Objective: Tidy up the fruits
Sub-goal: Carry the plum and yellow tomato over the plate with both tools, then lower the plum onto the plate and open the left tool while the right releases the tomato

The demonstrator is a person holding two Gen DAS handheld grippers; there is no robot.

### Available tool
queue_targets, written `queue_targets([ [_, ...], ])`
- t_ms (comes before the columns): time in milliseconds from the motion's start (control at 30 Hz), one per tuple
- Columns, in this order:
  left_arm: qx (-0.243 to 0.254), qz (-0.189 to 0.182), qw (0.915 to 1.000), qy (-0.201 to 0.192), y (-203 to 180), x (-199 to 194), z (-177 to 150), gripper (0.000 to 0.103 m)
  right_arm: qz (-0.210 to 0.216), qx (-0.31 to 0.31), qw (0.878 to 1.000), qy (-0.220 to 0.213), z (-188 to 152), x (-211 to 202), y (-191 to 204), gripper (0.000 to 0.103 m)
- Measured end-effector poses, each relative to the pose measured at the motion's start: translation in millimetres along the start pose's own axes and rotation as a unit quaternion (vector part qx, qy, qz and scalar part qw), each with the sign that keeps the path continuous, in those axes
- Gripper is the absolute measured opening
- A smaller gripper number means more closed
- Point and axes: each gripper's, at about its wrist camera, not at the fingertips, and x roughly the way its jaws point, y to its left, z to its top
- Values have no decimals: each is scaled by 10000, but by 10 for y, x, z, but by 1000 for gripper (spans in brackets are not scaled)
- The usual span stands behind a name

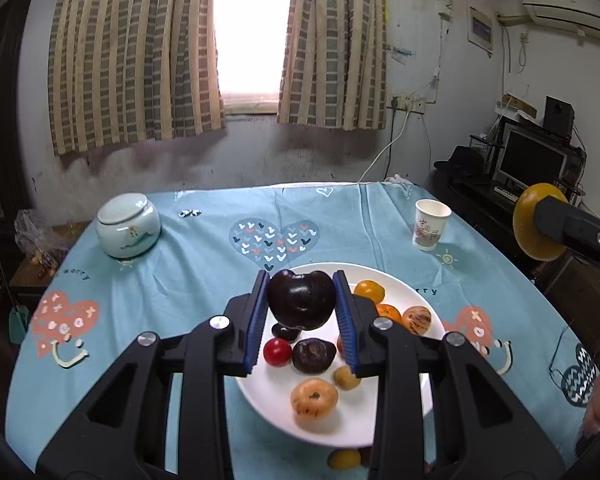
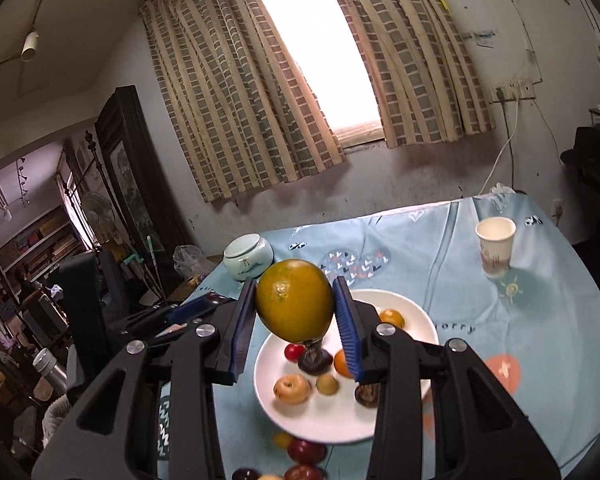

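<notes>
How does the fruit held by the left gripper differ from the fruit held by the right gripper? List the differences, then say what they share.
Colour: the plum in the left gripper is near black and glossy, while the orange in the right gripper is yellow-green.
Shape: the plum shows a notch on top; the orange is a smooth oval.
Shared: each is clamped between blue pads, lifted above the white plate.

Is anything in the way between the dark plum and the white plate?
Nothing visible. The left gripper holds the dark plum in open air right above the white plate, where other small fruits lie but bare spots remain.
</notes>
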Motion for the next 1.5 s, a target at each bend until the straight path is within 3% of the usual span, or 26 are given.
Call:
queue_targets([
  [267,-196,-43,9981,590,108,932,-25,32,-235,-55,9963,822,-188,791,-240,39],
  [500,-205,-278,9935,1081,75,1503,-171,32,-383,-188,9880,1485,-505,1159,-258,39],
  [667,-287,-421,9915,1195,105,1610,-201,32,-456,-217,9847,1667,-645,1259,-288,39],
  [1100,39,-156,9920,1249,-9,1645,-204,33,-617,-451,9750,2087,-897,1386,-263,39],
  [1233,64,-122,9926,1205,-17,1627,-192,44,-621,-456,9748,2092,-893,1396,-268,39],
  [1500,131,-47,9938,1100,-35,1587,-183,57,-658,-592,9699,2269,-920,1423,-235,39],
])
